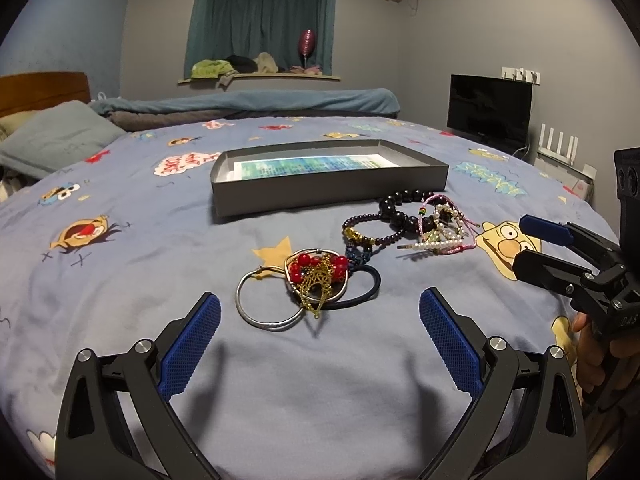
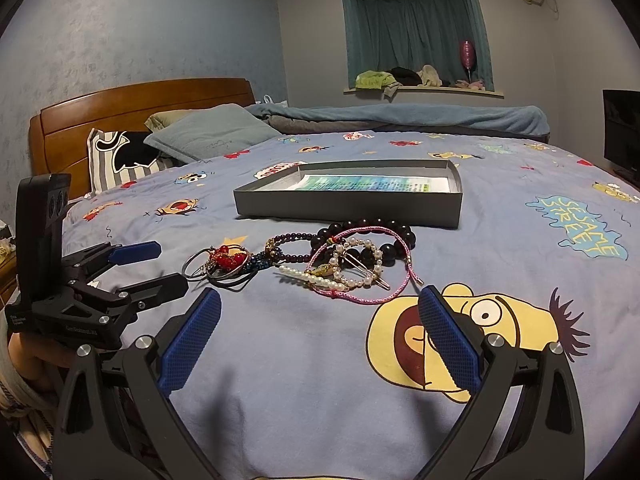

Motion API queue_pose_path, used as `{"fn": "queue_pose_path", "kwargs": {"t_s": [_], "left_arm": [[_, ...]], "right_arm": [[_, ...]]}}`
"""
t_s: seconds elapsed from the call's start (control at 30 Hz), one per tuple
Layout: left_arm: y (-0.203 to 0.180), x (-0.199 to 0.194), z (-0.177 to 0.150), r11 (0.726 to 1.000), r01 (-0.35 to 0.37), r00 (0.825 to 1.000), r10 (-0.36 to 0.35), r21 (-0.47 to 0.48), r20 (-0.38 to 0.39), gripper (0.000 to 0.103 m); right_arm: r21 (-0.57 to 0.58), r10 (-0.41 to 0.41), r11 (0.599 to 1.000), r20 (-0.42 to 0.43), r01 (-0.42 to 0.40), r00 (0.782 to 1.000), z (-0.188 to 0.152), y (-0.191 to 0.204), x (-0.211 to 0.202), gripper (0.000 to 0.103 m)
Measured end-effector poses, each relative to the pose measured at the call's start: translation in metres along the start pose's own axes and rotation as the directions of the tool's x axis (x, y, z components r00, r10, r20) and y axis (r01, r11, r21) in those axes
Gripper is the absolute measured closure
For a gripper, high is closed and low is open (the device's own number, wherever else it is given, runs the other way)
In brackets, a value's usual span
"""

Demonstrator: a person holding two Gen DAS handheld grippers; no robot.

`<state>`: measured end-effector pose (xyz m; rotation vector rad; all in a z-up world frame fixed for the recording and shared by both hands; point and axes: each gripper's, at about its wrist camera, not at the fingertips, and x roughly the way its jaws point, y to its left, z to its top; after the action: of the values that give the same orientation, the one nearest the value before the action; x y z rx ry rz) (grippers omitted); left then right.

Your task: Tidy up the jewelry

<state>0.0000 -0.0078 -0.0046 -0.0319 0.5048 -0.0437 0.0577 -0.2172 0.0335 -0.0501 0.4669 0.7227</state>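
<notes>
Two tongs hover low over the bed's cartoon sheet (image 1: pixel 120 300), both spread wide and holding nothing: the left tongs (image 1: pixel 320 320) at 6 o'clock of the silver bangles (image 1: pixel 264 304), the right tongs (image 2: pixel 320 324) at 6 o'clock of the pearl pieces (image 2: pixel 340 272). The jewelry heap, with dark bead bracelets (image 2: pixel 360 240), lies just beside the open grey box (image 1: pixel 328 176), at its 6 o'clock.
</notes>
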Motion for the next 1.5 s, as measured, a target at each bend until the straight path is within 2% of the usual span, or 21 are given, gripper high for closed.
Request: {"fn": "queue_pose_path", "kwargs": {"t_s": [1.1,1.5], "left_arm": [[0.006,0.0024,0.0007,1.0,0.001,1.0,-0.002,-0.027,-0.007,0.006],[0.0016,-0.0005,0.0006,1.0,-0.002,1.0,0.002,-0.002,-0.005,0.006]], "right_arm": [[0.001,0.0,1.0,-0.001,0.0,1.0,0.0013,0.0,-0.0008,0.006],[0.005,-0.004,1.0,0.002,0.004,1.0,0.0028,-0.0009,-0.0022,0.006]]}}
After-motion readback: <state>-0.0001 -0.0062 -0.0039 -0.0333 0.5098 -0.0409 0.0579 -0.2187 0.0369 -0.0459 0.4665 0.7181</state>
